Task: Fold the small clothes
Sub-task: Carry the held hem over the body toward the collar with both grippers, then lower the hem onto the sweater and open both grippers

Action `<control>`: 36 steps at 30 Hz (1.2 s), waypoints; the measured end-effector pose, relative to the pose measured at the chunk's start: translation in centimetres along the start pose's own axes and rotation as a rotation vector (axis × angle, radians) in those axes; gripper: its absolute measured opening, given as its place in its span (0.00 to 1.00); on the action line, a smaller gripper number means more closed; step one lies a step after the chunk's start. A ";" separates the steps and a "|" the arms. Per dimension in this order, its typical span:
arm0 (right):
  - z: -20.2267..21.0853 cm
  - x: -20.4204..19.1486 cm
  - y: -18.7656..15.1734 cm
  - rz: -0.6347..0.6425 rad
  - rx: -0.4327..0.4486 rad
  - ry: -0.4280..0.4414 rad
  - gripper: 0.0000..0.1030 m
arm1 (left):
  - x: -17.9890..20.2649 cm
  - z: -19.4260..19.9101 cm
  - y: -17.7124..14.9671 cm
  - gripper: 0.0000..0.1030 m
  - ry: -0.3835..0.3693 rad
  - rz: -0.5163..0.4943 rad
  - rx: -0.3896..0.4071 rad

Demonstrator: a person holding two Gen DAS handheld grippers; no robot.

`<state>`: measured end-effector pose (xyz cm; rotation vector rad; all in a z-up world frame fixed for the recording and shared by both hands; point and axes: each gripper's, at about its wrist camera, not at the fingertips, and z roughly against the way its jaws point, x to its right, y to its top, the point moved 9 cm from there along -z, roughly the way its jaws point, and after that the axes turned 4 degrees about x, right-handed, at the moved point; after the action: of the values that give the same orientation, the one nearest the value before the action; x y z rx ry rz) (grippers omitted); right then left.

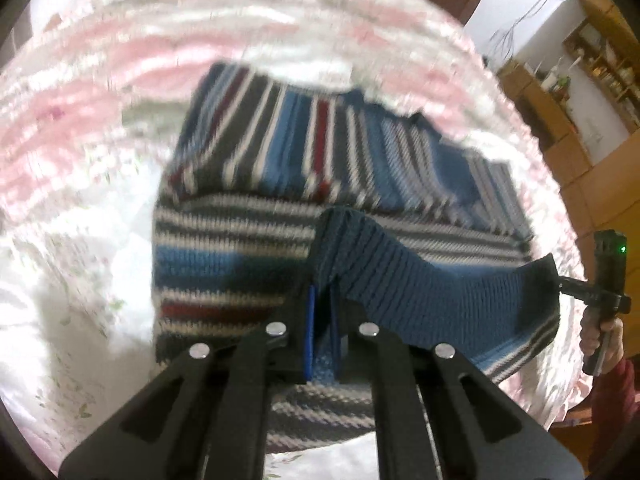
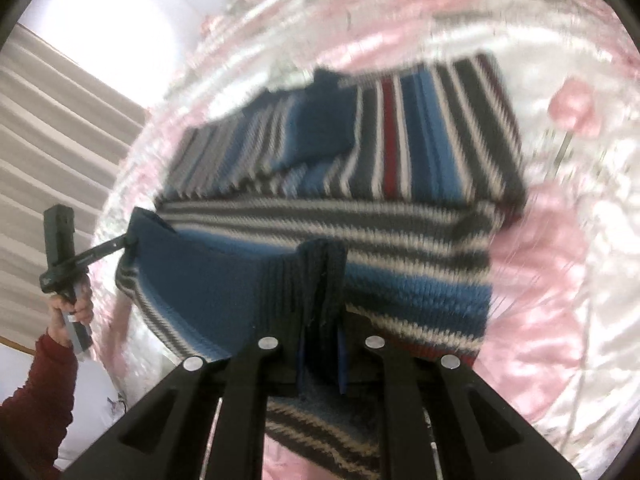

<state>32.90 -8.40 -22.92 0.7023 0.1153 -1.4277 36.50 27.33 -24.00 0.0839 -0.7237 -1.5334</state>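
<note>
Left gripper [image 1: 322, 308]: its two fingers are pinched tight on the dark blue ribbed edge of the sweater [image 1: 256, 184]. The edge is bunched up between them.
Right gripper [image 2: 322, 328]: its fingers are pinched tight on the same ribbed edge, further along. Cloth fills the gap between them.
Left hand [image 2: 74, 312]: seen in the right camera, at the left side. It is wrapped around the gripper's handle. The handle stands almost upright.
Right hand [image 1: 602, 338]: seen in the left camera, at the right side. It is wrapped around the other handle in the same way.
Sleeves [image 2: 40, 392]: dark red, on both arms.
Sweater: striped blue, grey, white and dark red. It lies on the quilt [image 1: 80, 92]. The near edge is lifted up and hangs between the two grippers. The far part lies flat, with one blue sleeve folded across it.
Quilt: shiny, pink and white. It lies under the whole sweater.
Light [image 1: 621, 247]: a small green dot glows on the right gripper's body.
Shelves [image 1: 600, 64]: wooden, behind the quilt, in the left camera.
Writing: none can be read. Both pictures are blurry.
</note>
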 end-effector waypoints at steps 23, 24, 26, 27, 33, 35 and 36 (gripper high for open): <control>-2.5 0.8 19.8 -0.014 0.192 -0.171 0.11 | 0.7 -4.1 16.7 0.05 0.152 -0.072 0.216; -3.3 1.5 20.1 -0.027 0.186 -0.180 0.11 | 0.7 -4.6 16.9 0.05 0.155 -0.070 0.211; -4.7 2.4 20.5 -0.040 0.172 -0.200 0.11 | 0.5 -6.2 17.1 0.05 0.170 -0.080 0.193; -5.6 3.0 20.6 -0.047 0.162 -0.213 0.11 | 0.3 -6.9 17.3 0.05 0.181 -0.086 0.186; -8.6 5.4 20.7 -0.068 0.130 -0.246 0.11 | -1.1 -10.1 17.3 0.05 0.217 -0.096 0.152; -9.3 6.0 20.4 -0.078 0.117 -0.257 0.11 | -1.6 -11.3 17.1 0.05 0.231 -0.099 0.132; -9.9 6.4 20.2 -0.081 0.108 -0.265 0.11 | -1.8 -11.9 16.9 0.05 0.239 -0.102 0.123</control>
<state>55.98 -9.30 -26.30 0.5954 -0.1421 -1.6006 57.12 25.76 -25.92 0.3944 -0.6293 -1.5423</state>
